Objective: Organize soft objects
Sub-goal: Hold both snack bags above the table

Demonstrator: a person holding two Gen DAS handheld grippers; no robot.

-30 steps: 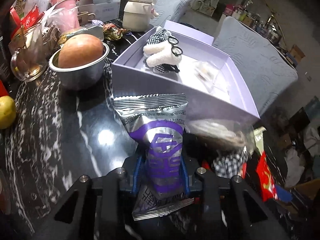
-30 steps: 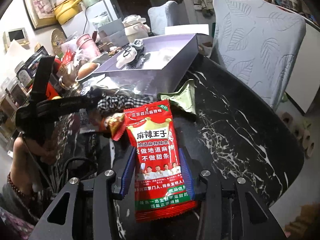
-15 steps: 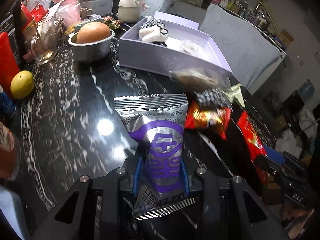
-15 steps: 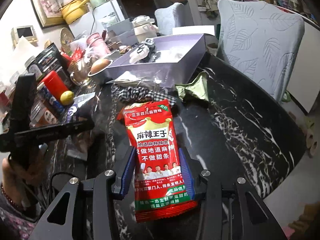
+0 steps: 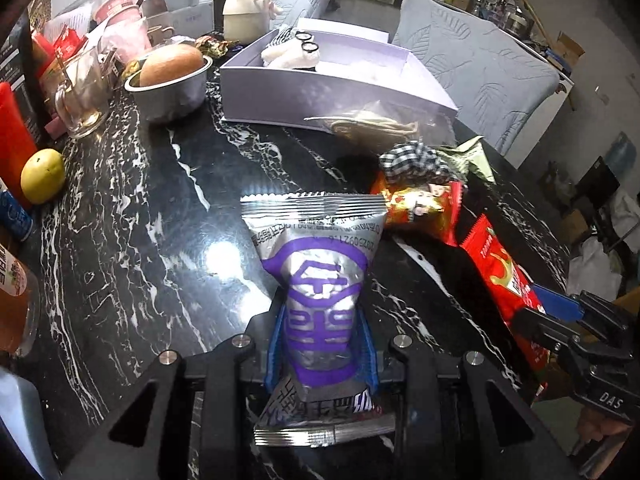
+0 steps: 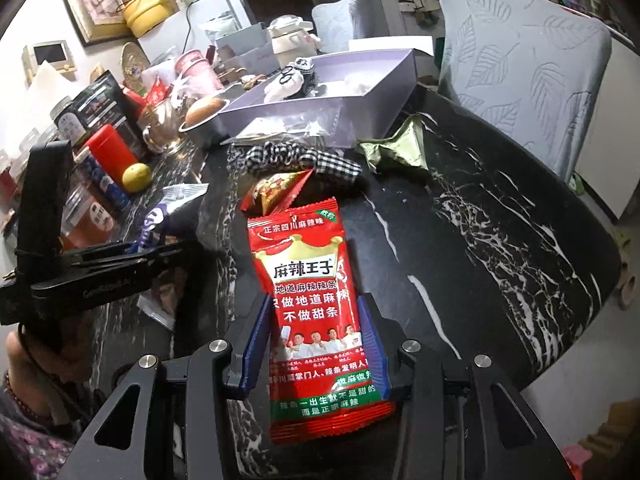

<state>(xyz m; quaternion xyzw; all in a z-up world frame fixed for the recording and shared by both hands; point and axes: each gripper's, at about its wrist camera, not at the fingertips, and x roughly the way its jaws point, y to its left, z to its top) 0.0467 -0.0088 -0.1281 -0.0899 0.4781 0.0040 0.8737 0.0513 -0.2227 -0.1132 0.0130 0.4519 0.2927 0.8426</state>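
While both grippers have drawn back from the lilac box [image 5: 320, 92], the left gripper [image 5: 322, 344] stays clenched on a silver-purple snack packet [image 5: 316, 264] and the right gripper [image 6: 314, 340] grips a red spicy-strip packet [image 6: 308, 292]; neither packet is boxed yet.
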